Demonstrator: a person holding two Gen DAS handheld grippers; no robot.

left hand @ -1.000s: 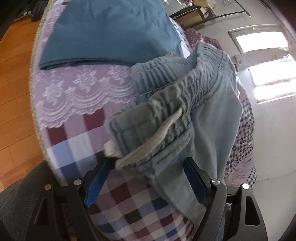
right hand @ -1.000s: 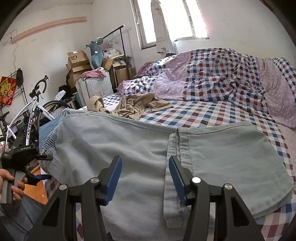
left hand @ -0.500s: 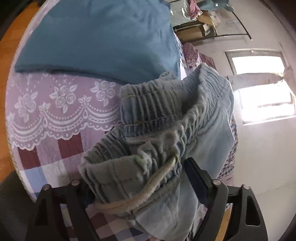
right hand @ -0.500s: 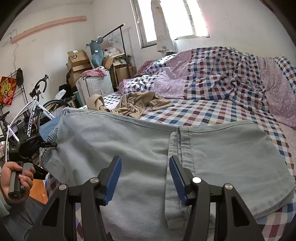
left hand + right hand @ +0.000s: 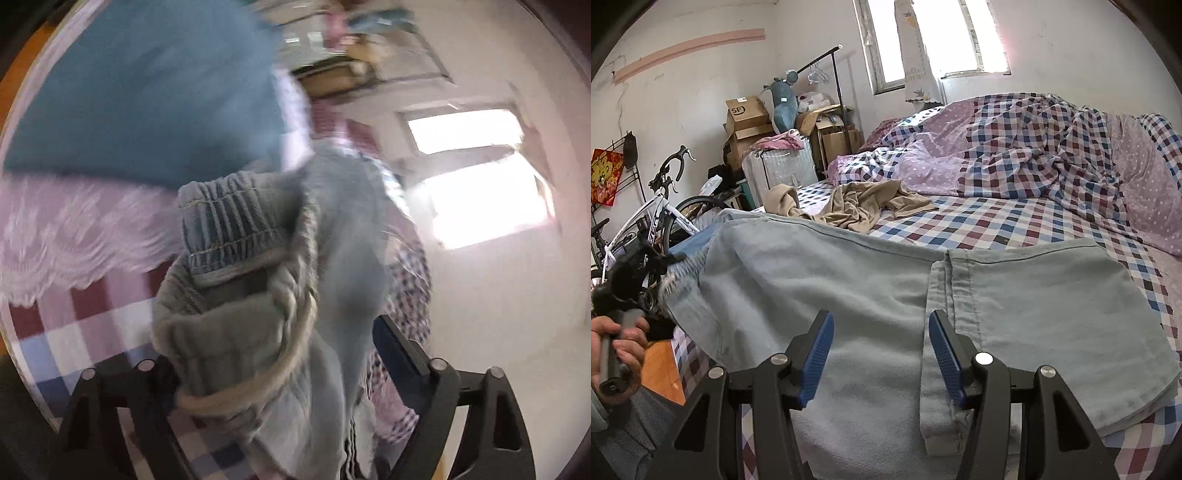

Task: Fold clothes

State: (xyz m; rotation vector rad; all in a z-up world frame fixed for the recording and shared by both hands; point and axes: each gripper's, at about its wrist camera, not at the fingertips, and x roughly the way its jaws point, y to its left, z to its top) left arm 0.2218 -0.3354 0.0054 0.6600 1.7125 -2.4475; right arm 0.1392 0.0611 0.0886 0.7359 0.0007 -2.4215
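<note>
lying spread across the checked bed [image 5: 1015, 229]: pale blue shorts [image 5: 849, 288], soft, light, limp cotton; thick gathered waistband [image 5: 236, 229] with drawstring the firmest hold. left gripper [image 5: 273, 362] fingers clamped on that waistband, lifted. right gripper [image 5: 881, 354] fingers parted, empty, above the shorts' middle. beyond them, tan garment [image 5: 857, 203].
</note>
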